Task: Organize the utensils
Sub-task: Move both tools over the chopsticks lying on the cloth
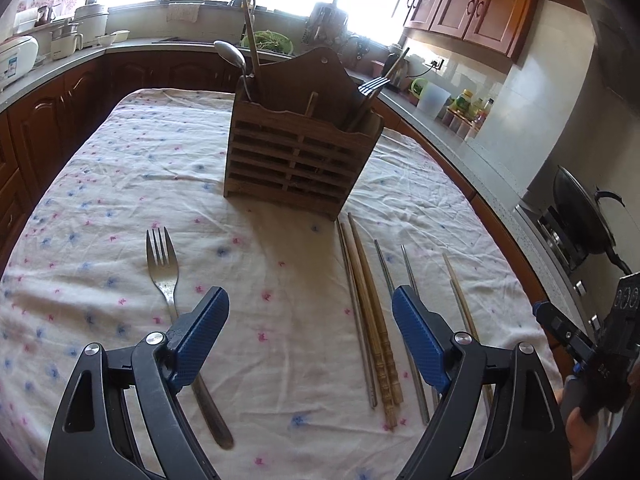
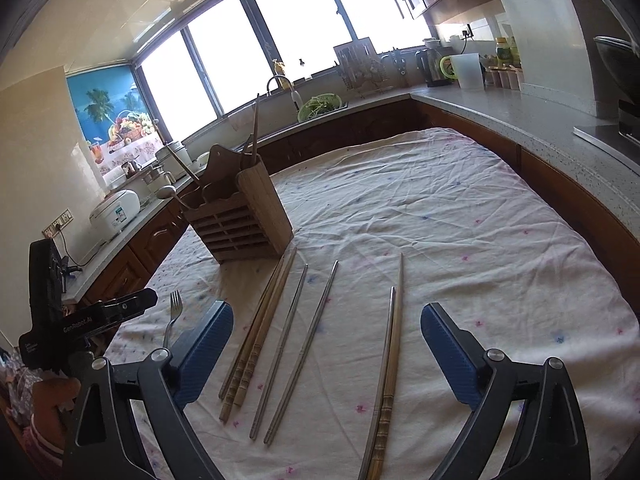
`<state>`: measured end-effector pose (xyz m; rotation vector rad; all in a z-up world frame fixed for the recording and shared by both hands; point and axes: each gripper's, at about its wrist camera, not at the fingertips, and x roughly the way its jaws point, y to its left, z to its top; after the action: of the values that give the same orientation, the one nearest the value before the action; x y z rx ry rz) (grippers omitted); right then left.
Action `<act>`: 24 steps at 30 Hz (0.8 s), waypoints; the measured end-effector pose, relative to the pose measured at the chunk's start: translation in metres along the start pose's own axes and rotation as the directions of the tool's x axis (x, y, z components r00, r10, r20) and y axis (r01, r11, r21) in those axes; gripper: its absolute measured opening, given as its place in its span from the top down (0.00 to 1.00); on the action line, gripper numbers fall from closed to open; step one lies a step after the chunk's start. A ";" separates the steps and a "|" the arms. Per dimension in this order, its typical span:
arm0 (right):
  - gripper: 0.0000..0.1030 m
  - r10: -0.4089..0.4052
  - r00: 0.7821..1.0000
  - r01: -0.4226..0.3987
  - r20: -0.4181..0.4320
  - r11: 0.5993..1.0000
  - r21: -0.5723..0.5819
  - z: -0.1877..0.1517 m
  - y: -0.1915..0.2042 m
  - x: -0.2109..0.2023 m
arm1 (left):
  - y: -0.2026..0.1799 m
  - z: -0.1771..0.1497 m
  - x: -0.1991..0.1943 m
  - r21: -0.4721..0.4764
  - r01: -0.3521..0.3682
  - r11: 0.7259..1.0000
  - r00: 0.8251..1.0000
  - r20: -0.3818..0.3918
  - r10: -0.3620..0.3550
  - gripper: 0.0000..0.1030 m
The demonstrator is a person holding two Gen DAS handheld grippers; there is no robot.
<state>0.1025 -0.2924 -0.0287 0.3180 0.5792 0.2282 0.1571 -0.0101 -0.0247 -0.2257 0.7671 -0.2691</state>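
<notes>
A wooden slatted utensil holder (image 1: 300,152) stands mid-table with a spoon (image 1: 230,56), a fork and chopsticks in it; it also shows in the right wrist view (image 2: 244,216). A metal fork (image 1: 168,280) lies on the cloth, its handle passing under my left finger. Several wooden and metal chopsticks (image 1: 372,320) lie to the right. My left gripper (image 1: 310,312) is open and empty above the cloth. My right gripper (image 2: 326,332) is open and empty over the chopsticks (image 2: 280,336), with one wood-and-metal pair (image 2: 390,352) between its fingers.
The table wears a white flowered cloth (image 1: 120,168). Kitchen counters surround it, with a rice cooker (image 2: 116,210), a sink and a wok on a stove (image 1: 584,216). The right gripper shows at the edge of the left view (image 1: 592,340).
</notes>
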 end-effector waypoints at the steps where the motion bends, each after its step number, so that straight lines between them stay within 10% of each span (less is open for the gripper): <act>1: 0.07 -0.004 1.000 0.004 -0.003 1.000 0.004 -0.002 -0.003 0.000 | -0.003 -0.001 0.001 0.007 0.001 1.000 1.000 -0.005 -0.001 0.17; 17: 0.07 -0.048 0.999 0.048 -0.011 0.998 0.031 0.001 -0.026 0.004 | -0.049 0.008 0.028 0.123 0.043 0.992 0.999 -0.037 -0.039 0.17; 24: 0.29 -0.089 0.996 0.090 -0.027 0.996 0.030 0.014 -0.034 0.017 | -0.070 0.022 0.051 0.173 0.080 0.982 0.994 -0.081 -0.067 0.37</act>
<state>0.1281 -0.3217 -0.0384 0.3185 0.6212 0.1373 0.1971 -0.0901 -0.0214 -0.0773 0.8054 -0.4155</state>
